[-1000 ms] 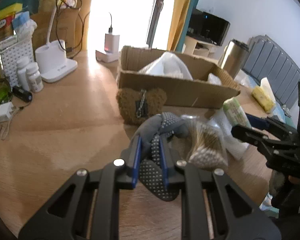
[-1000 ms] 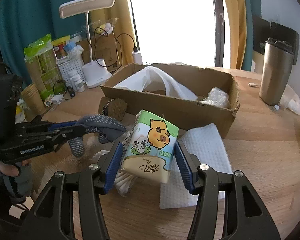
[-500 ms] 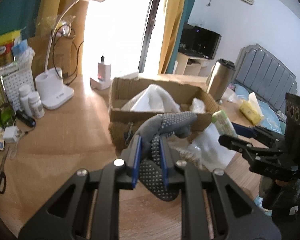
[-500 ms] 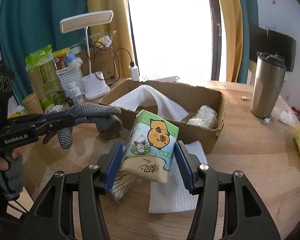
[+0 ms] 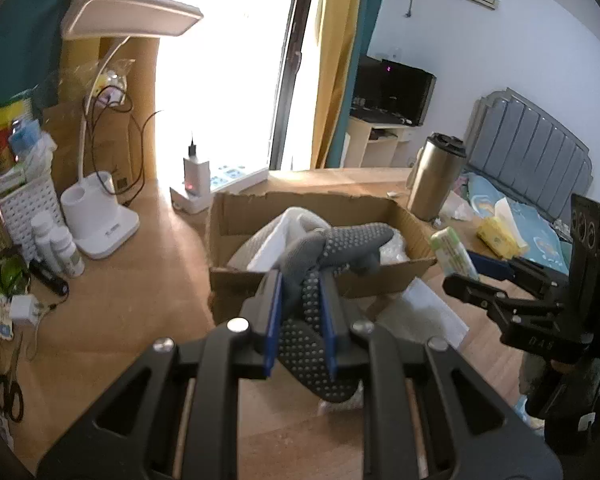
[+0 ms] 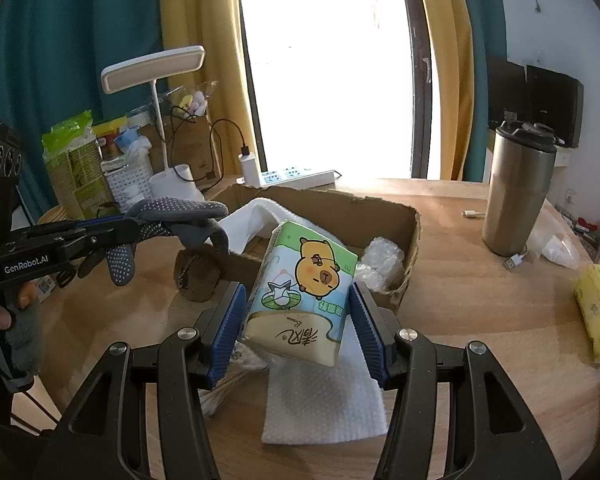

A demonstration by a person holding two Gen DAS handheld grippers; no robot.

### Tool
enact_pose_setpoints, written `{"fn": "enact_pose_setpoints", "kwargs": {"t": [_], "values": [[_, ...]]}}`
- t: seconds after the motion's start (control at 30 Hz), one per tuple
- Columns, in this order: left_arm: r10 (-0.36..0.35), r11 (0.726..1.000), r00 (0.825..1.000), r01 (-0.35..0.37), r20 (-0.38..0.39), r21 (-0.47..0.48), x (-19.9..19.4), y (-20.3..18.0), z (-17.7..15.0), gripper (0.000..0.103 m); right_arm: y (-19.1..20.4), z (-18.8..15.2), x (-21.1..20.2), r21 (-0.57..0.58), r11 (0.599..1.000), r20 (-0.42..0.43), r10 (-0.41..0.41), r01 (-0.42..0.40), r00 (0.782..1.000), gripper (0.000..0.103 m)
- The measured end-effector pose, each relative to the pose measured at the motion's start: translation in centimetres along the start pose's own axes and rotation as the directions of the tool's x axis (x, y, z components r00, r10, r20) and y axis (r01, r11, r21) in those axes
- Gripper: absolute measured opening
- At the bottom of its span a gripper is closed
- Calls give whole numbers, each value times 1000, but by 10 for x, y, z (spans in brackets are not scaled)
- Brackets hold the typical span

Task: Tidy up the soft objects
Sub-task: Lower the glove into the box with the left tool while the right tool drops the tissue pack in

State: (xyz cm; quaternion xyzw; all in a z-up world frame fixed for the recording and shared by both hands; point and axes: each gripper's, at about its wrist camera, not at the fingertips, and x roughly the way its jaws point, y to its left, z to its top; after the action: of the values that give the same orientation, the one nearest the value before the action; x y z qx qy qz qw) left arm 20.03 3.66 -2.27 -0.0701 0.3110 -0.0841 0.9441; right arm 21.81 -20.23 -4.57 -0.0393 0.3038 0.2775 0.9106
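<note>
Fingers of our left gripper (image 5: pixel 300 320) pinch the floppy gray dotted glove (image 5: pixel 332 246) and our right gripper (image 6: pixel 296 324) squeezes the tissue pack (image 6: pixel 300 292), both near the cardboard box (image 6: pixel 412 232), so we think either could catch its rim and spill out.

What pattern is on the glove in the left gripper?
Grey glove with small pale dots, clearest in the left wrist view.

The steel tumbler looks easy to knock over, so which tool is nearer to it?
Right. The right tool, clamped on the tissue pack, is just left of the steel tumbler. The left tool, holding the dotted glove, is beyond the cardboard box.
</note>
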Motion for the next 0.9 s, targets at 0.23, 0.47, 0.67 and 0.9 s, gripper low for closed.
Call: {"fn": "enact_pose_setpoints", "kwargs": {"t": [0.23,0.47,0.67,0.9], "values": [[-4,1000,1000,4,12,16,10,-4,15,19,-11,10,4,6,1000,15,-9,9,1000,57],[-10,999,1000,10,4,37,25,-9,24,19,-20,14,13,13,1000,18,-8,7,1000,57],[-18,999,1000,17,12,44,37,-13,32,19,-29,20,17,30,1000,24,0,0,1000,57],[-42,997,999,41,18,58,53,-16,42,19,-35,25,22,34,999,31,-5,4,1000,57]]}}
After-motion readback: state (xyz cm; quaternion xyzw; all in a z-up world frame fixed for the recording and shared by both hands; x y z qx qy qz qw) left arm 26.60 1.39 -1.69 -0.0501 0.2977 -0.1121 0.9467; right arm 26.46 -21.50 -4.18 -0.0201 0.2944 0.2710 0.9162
